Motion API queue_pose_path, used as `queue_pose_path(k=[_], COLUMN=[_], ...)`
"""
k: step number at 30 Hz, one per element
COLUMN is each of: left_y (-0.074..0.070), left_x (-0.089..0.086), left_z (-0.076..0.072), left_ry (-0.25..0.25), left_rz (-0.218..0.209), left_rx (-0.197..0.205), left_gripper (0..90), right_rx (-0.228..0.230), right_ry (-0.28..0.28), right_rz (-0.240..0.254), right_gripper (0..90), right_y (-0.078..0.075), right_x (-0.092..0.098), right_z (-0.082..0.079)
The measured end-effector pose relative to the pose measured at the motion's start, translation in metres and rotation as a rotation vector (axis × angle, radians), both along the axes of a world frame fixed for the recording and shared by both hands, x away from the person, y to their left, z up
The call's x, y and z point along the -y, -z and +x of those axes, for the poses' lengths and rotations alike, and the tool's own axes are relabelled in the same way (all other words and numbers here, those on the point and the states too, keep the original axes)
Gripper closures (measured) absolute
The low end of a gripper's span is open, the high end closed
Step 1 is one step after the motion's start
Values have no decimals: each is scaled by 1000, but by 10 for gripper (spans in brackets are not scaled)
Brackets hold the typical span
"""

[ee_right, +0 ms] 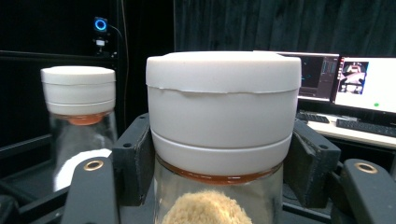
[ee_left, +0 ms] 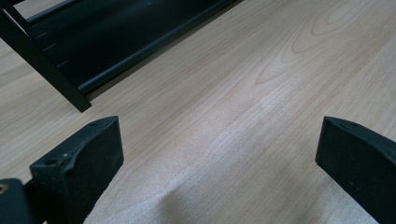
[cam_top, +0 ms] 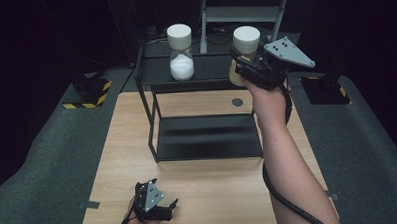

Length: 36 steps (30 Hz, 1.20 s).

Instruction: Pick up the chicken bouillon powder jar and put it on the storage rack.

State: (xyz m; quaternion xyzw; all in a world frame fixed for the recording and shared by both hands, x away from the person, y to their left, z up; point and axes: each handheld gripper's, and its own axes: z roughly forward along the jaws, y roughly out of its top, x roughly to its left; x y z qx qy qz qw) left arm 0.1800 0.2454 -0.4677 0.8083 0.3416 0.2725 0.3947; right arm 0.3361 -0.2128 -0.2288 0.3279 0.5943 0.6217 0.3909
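My right gripper is shut on a glass jar with a white lid, held up at the right end of the black shelf's top level. In the right gripper view the jar stands upright between the black pads, with tan grains in it. A second white-lidded jar holding white grains stands on the top shelf to the left, also seen in the right gripper view. My left gripper rests low at the table's front edge, jaws wide apart over bare wood.
The black two-level shelf rack stands mid-table on the wooden table. A round grommet sits in the tabletop behind the rack. Monitors and a keyboard are far off behind the shelf. Dark floor surrounds the table.
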Motion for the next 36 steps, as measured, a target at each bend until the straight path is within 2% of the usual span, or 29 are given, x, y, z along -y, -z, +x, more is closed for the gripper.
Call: queue_pose_path(k=[12,19,36], left_y=[0,1,1], left_x=[-2,-2,-2], left_z=[0,0,-1], left_ry=[5,5,4], left_rz=[-6,-8,-9], left_rx=[1,3,5], left_gripper=[13,13,13], right_rx=[7,-6,-24], right_ry=[22,33,42], right_rz=[-5,6,11], right_gripper=[344,344,344], right_y=[1,3,10], right_x=[-11,-13,-16], right_z=[22,32,39])
